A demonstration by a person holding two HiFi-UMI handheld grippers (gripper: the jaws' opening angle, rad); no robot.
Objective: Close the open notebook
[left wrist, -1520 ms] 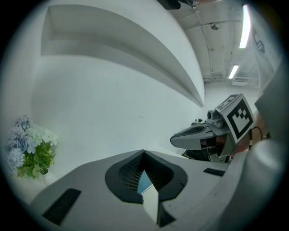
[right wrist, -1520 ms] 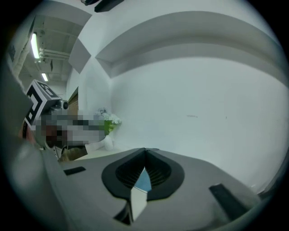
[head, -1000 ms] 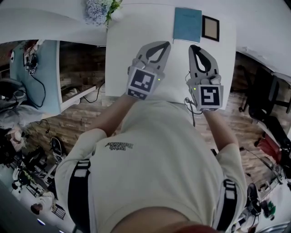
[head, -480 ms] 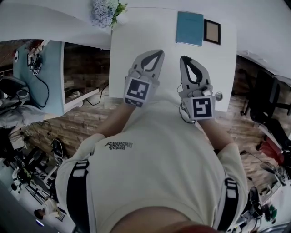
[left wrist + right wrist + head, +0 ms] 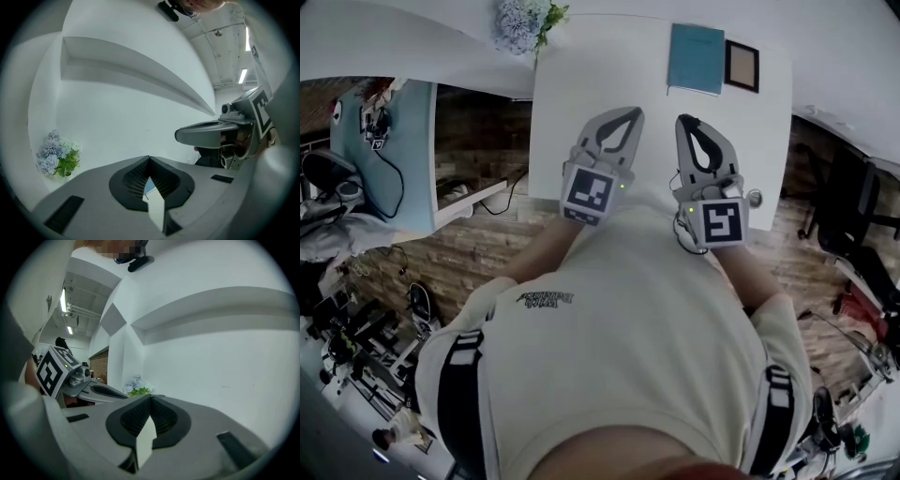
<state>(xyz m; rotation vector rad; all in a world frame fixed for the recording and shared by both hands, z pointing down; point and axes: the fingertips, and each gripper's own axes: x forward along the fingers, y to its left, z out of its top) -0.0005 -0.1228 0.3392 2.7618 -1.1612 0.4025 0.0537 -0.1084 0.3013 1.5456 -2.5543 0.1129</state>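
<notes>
Notebook [image 5: 696, 58], teal, lies flat at the far edge of the table [image 5: 581, 103], toward its right corner. Its cover looks already down. Left gripper [image 5: 625, 112] and right gripper [image 5: 687, 120] hover over the near edge, both clenched on nothing, well apart from the notebook. A careless reach could knock the picture frame [image 5: 742, 66], just beside the notebook, off the edge. Flowers [image 5: 523, 23] sit at the far left corner. Only bare tabletop lies between grippers and notebook.
</notes>
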